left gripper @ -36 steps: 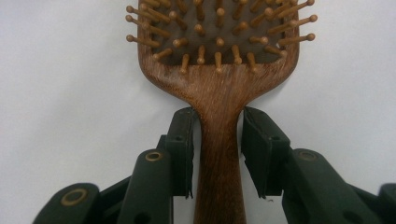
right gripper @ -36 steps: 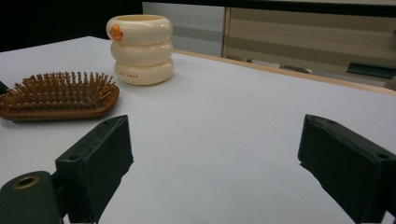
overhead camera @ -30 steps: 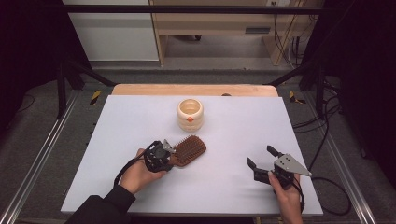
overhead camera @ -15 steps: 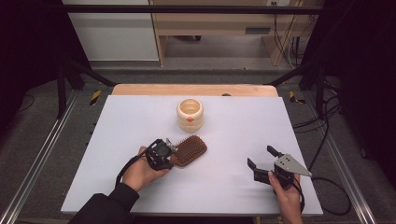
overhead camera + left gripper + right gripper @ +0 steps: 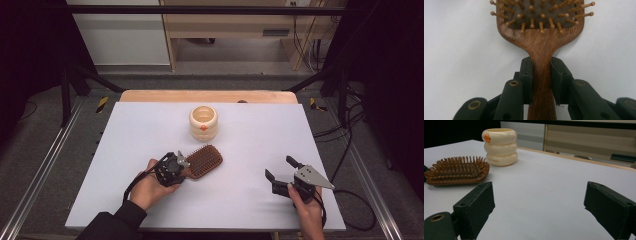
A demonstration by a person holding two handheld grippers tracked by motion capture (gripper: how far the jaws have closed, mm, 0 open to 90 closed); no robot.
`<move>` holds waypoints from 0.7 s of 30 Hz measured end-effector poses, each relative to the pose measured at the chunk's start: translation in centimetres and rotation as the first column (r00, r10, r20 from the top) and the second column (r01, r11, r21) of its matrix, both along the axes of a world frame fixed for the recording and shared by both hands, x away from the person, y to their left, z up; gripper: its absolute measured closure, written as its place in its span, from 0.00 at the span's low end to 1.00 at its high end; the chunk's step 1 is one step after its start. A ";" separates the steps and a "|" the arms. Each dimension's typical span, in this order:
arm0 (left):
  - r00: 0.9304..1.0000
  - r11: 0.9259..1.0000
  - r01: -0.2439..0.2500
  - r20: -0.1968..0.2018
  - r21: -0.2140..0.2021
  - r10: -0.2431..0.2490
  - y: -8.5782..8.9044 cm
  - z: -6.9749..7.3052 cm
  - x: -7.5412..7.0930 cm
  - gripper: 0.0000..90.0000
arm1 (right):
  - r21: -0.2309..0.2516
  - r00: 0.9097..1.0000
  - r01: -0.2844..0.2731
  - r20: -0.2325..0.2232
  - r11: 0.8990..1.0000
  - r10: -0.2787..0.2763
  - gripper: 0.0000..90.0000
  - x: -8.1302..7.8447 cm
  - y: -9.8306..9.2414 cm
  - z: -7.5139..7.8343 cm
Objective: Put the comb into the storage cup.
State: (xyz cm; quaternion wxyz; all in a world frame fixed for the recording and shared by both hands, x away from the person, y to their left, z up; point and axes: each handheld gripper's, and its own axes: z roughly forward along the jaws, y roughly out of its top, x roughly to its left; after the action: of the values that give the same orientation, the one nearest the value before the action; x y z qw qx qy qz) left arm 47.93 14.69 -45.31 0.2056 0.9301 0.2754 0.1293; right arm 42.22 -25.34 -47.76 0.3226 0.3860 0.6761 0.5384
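A brown wooden hairbrush [image 5: 206,160] lies bristles up on the white table top, left of middle. My left gripper [image 5: 183,167] is shut on its handle; in the left gripper view both pads press the sides of the narrow neck of the hairbrush [image 5: 540,42] just below the head. A cream ribbed cup [image 5: 203,122] with an orange spot stands behind the brush. My right gripper [image 5: 280,167] rests near the front right, open with nothing between its jaws. In the right gripper view, its jaws [image 5: 539,200] point toward the hairbrush [image 5: 456,171] and the cup [image 5: 499,143].
The white table top [image 5: 150,125] has a wooden strip [image 5: 207,96] along its far edge. Metal rails run along both sides, and cables lie on the floor at the right. A cabinet and wooden furniture stand beyond the table.
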 end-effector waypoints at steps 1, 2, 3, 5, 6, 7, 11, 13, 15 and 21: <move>1.000 1.000 -0.004 0.005 -0.008 0.004 0.2 0.0 0.0 0.81 | -0.001 1.000 -0.001 0.000 1.000 0.001 0.11 0.0 0.0 0.0; 1.000 1.000 -0.009 0.013 -0.017 0.009 0.3 0.1 -0.1 0.81 | -0.001 1.000 -0.001 0.000 1.000 0.001 0.11 0.0 0.0 0.0; 1.000 1.000 -0.012 0.019 -0.028 0.012 0.4 0.2 -0.1 0.81 | -0.002 1.000 -0.001 0.000 1.000 0.001 0.11 0.0 0.0 0.0; 0.999 0.998 -0.014 0.033 -0.061 0.016 0.7 0.4 -0.2 0.81 | -0.001 1.000 0.000 0.000 1.000 0.000 0.11 0.0 0.0 0.0; 0.999 0.997 -0.018 0.037 -0.078 0.021 0.8 0.5 -0.3 0.81 | 0.000 1.000 0.000 0.000 1.000 0.000 0.11 0.0 0.0 0.0; 0.999 0.996 -0.017 0.047 -0.091 0.021 0.9 0.7 -0.4 0.81 | 0.000 1.000 0.000 0.001 1.000 0.000 0.11 0.0 0.0 0.0; 0.997 0.988 -0.021 0.070 -0.151 0.032 1.3 1.3 -0.9 0.81 | -0.001 1.000 -0.001 0.002 1.000 0.001 0.11 0.0 0.0 0.0; 0.996 0.984 -0.018 0.082 -0.178 0.033 1.4 1.5 -1.3 0.81 | -0.003 1.000 0.000 0.000 1.000 0.000 0.11 0.0 0.1 0.0; 0.995 0.981 -0.016 0.094 -0.193 0.035 1.4 1.8 -1.6 0.81 | -0.002 1.000 0.000 0.001 1.000 0.000 0.11 0.0 0.1 0.0; 0.989 0.967 -0.012 0.139 -0.253 0.048 1.3 2.3 -2.2 0.81 | -0.003 1.000 -0.001 0.002 1.000 0.001 0.11 -0.1 0.1 0.0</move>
State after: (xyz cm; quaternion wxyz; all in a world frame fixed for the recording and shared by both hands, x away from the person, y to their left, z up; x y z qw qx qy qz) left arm 45.76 15.98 -43.04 0.3393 0.8805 0.2881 0.1630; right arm 42.13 -25.25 -47.75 0.3235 0.3845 0.6770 0.5378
